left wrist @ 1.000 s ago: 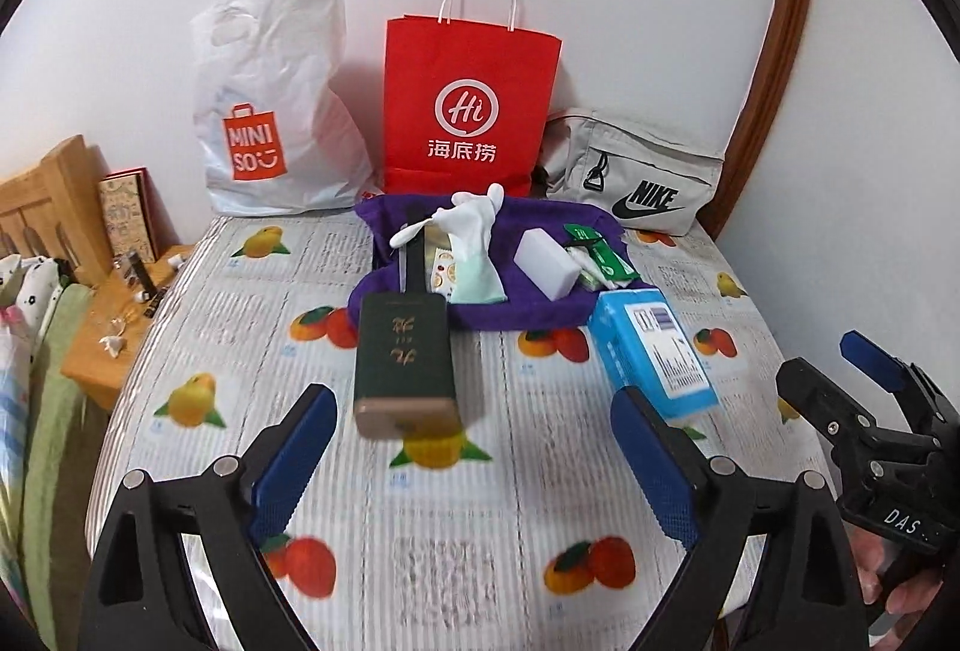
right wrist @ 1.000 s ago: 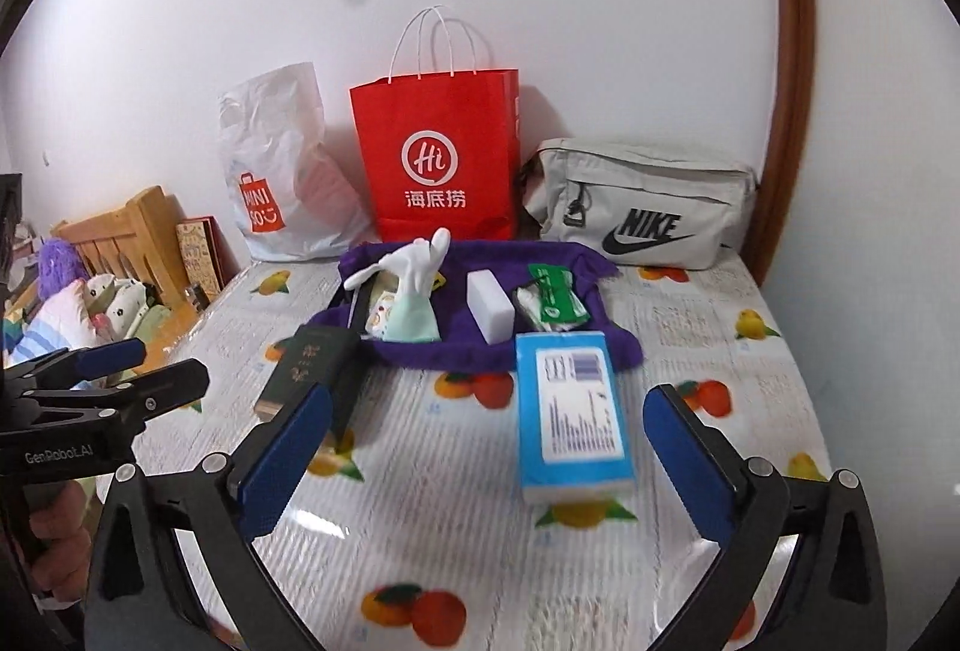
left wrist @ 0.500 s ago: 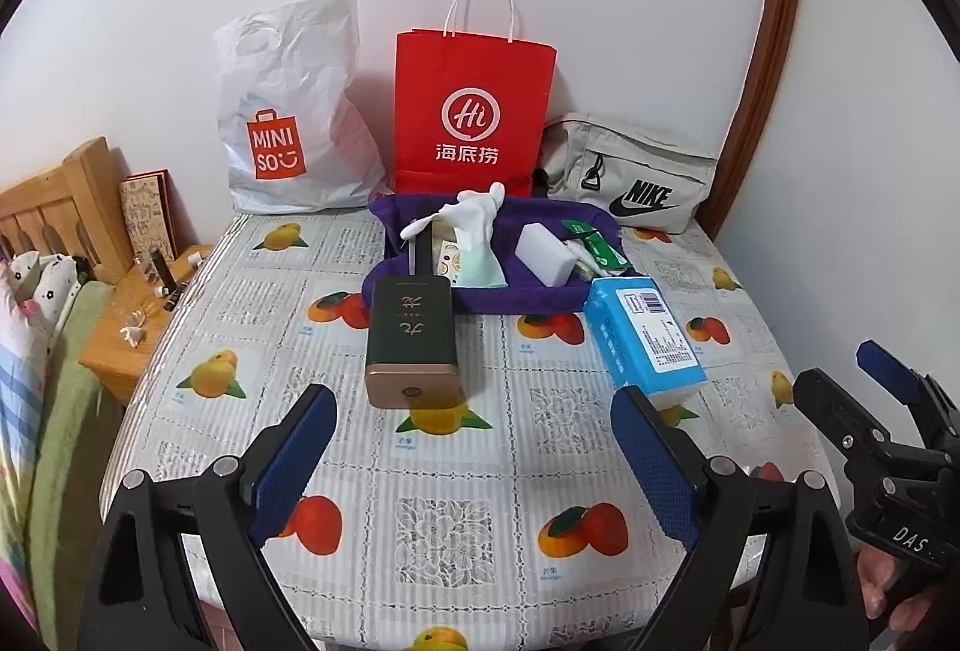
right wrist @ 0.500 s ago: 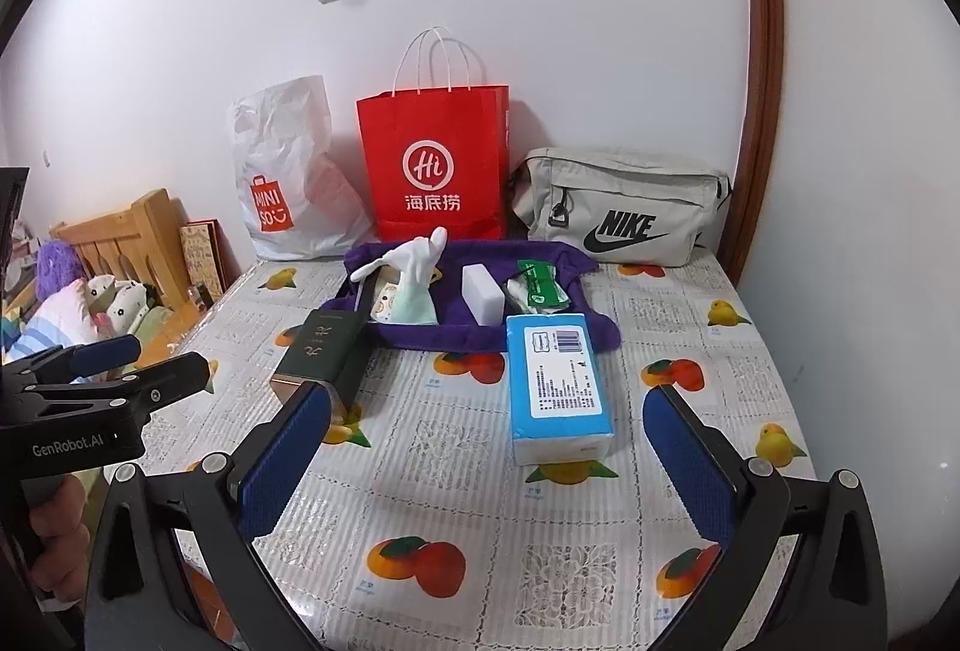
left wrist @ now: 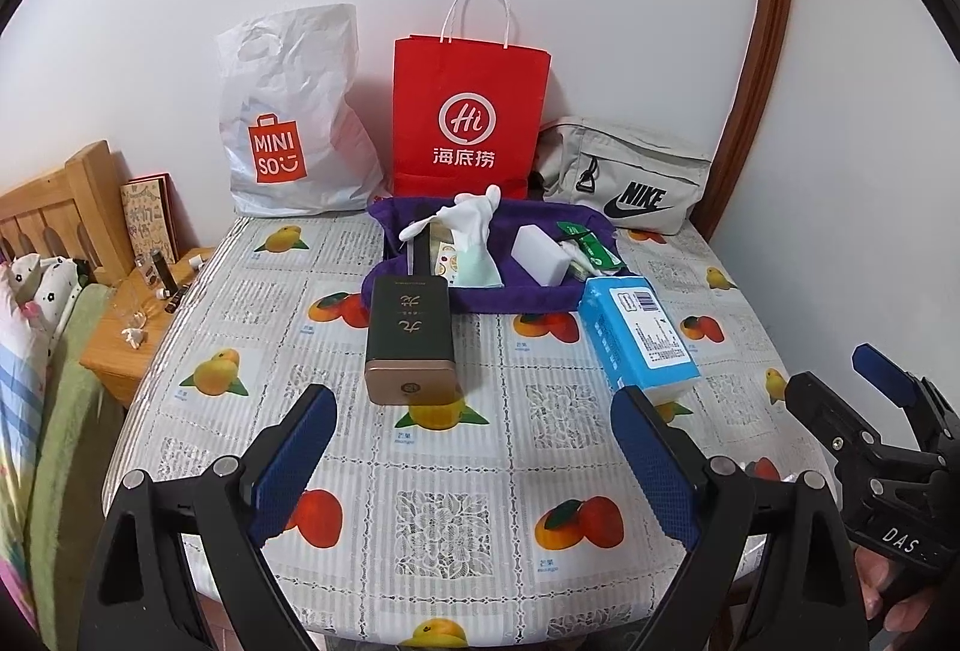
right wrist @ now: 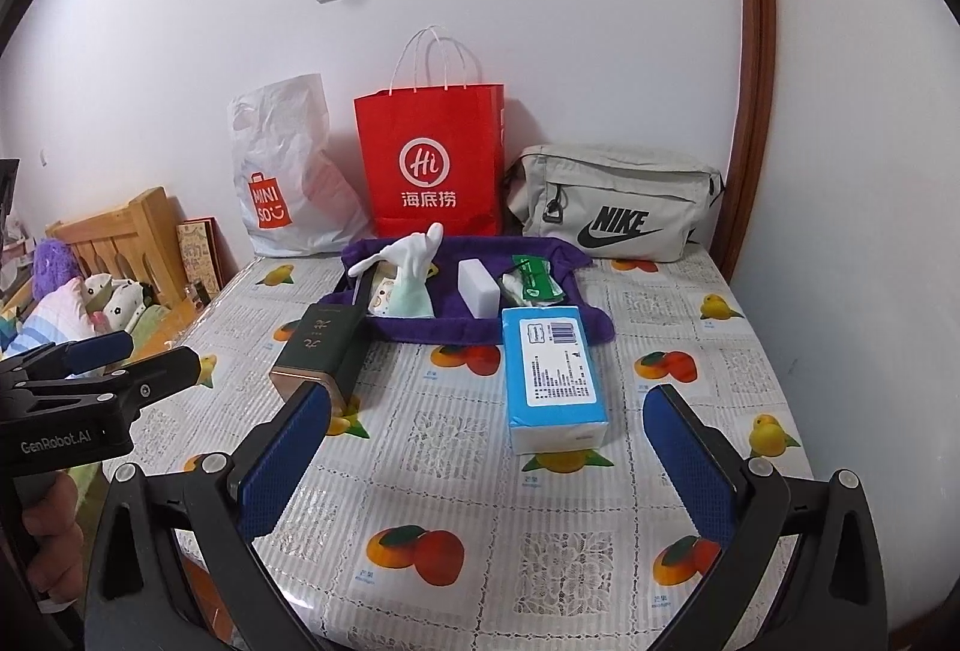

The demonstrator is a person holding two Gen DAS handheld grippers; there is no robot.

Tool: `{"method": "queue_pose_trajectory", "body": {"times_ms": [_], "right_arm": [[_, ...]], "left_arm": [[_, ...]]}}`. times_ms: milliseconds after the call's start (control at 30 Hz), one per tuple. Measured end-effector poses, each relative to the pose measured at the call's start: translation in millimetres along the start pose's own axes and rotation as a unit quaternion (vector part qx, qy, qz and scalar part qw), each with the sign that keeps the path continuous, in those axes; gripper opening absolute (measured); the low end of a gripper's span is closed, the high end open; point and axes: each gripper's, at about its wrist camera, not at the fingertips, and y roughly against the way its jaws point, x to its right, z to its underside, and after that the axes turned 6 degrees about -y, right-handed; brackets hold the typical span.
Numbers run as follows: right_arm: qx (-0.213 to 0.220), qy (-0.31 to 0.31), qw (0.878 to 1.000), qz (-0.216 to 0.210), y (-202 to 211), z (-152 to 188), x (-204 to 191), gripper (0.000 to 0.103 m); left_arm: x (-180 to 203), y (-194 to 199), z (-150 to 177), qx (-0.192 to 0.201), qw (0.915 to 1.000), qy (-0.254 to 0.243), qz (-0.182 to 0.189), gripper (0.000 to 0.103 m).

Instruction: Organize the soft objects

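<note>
A purple cloth tray (left wrist: 480, 300) (right wrist: 480, 330) lies at the back of the table. It holds a white rubber glove (left wrist: 474, 225) (right wrist: 408, 267), a white sponge block (left wrist: 543, 255) (right wrist: 478, 288) and a green packet (left wrist: 591, 249) (right wrist: 534, 279). A blue tissue pack (left wrist: 639, 333) (right wrist: 552, 369) lies in front of the tray on the right. A dark green box (left wrist: 410, 336) (right wrist: 318, 351) lies in front on the left. My left gripper (left wrist: 474, 462) is open and empty above the table's near part. My right gripper (right wrist: 486, 459) is open and empty, short of the tissue pack.
A white Miniso bag (left wrist: 288, 123), a red paper bag (left wrist: 468, 117) and a grey Nike bag (left wrist: 624, 183) stand against the back wall. A wooden bedside stand (left wrist: 120, 333) and bed are left of the table (left wrist: 450, 501). A wall is close on the right.
Both grippers have pulled back and risen from the table, so more of the near tablecloth shows. No object on the table has moved. Both grippers stay open.
</note>
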Motion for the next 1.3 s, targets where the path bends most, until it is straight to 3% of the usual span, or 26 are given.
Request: {"method": "queue_pose_trajectory", "body": {"times_ms": [1300], "right_arm": [[-0.001, -0.006, 1.0, 0.005, -0.1, -1.1, 1.5, 0.103]], "left_arm": [[-2.5, 1.5, -0.8, -0.002, 1.0, -0.001, 0.0, 0.093]]}}
